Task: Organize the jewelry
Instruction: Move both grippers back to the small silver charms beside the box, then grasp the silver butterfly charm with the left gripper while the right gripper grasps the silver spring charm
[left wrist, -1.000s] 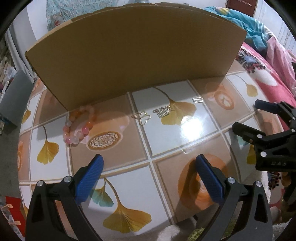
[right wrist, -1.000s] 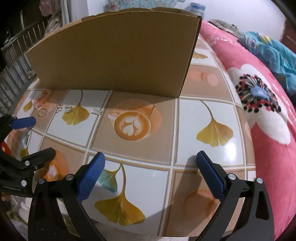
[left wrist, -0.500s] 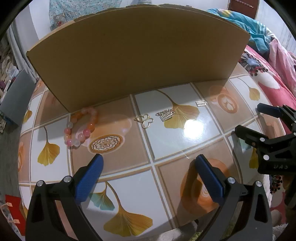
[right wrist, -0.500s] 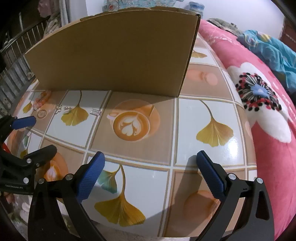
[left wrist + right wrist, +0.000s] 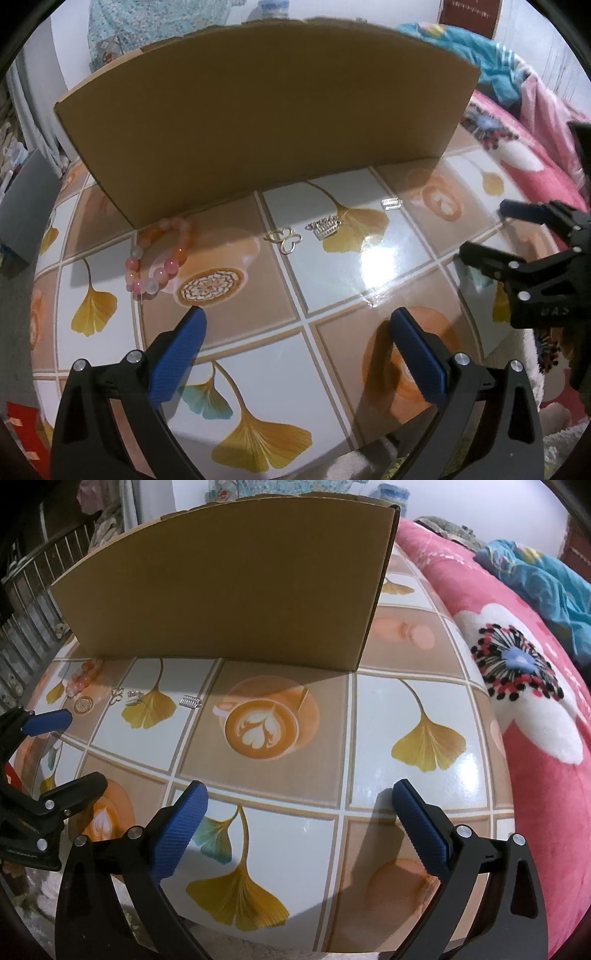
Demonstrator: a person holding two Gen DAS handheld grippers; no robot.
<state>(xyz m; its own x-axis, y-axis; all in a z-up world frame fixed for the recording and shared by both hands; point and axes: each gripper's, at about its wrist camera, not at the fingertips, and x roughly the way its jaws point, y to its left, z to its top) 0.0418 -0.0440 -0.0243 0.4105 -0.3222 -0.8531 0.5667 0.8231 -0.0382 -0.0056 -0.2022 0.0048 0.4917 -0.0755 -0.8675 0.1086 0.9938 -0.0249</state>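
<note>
Your left claw (image 5: 295, 328) and right claw (image 5: 299, 801) both hover over the tiled table (image 5: 413, 701) with fingers spread wide, nothing between them. Four jewelry pieces lie in a row before the cardboard box (image 5: 258, 125): a pink bead bracelet (image 5: 159, 254) touching the box's foot, a gold butterfly charm (image 5: 284, 238), a silver comb-shaped piece (image 5: 324, 227), and a small silver clasp (image 5: 390, 204). All sit well ahead of your left claw.

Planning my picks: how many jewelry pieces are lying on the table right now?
4, in a row before the cardboard box: bead bracelet leftmost, butterfly charm, silver comb-like piece, small silver clasp rightmost. The box could hide more.
</note>
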